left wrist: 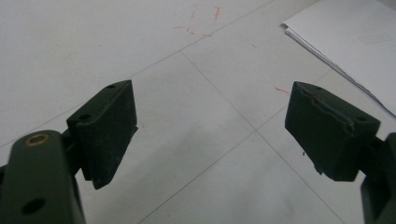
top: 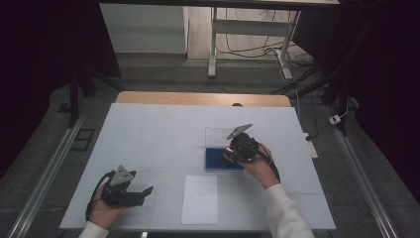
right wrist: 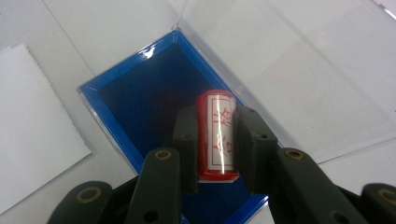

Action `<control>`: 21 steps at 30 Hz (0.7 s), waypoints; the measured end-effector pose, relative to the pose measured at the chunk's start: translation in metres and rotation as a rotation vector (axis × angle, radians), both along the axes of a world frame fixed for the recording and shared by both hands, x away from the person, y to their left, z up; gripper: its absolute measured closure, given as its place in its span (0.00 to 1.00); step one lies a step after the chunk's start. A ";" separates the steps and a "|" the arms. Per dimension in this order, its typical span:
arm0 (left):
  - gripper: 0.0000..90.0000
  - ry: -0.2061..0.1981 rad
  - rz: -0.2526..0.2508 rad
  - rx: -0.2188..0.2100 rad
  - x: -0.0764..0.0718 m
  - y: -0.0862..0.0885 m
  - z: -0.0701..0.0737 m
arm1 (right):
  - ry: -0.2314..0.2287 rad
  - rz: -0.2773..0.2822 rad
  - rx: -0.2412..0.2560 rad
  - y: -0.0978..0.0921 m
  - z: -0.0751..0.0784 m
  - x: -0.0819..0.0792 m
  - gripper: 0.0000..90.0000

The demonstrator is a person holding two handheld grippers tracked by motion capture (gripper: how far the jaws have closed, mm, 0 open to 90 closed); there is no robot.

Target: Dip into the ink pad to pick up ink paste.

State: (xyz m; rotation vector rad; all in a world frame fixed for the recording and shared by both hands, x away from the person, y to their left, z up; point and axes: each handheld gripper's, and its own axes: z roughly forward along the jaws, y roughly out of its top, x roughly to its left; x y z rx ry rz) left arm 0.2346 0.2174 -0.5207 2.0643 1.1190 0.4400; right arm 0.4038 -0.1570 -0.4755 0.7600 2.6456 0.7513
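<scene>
While our right gripper (right wrist: 215, 140) clamps a red cylindrical stamp (right wrist: 215, 135) between its jaws, the stamp sits directly over the dark blue pad of an open ink pad case (right wrist: 116, 88); we cannot tell if its lower end touches the pad. White label with red characters faces the right gripper view's camera. Clear lid (right wrist: 299, 74) of the case lies flat beyond the jaws, hinged to the blue tray. White paper sheet (right wrist: 32, 126) lies off to the gripper's left, apart from the case. Our left gripper (left wrist: 210, 121) has jaws spread wide, nothing between them, low over the white table surface (left wrist: 93, 42); paper stack edge (left wrist: 345, 42) ahead to its right. From the high view, left gripper (top: 130, 191) is well apart from right gripper (top: 240, 148).
</scene>
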 end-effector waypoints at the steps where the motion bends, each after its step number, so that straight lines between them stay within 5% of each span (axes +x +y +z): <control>1: 0.19 0.000 -0.001 0.000 0.000 0.000 0.000 | -0.001 0.001 -0.001 0.000 0.000 0.000 0.79; 21: 0.19 0.003 -0.001 0.005 0.002 -0.001 -0.001 | 0.017 0.009 0.050 -0.006 0.004 0.003 0.78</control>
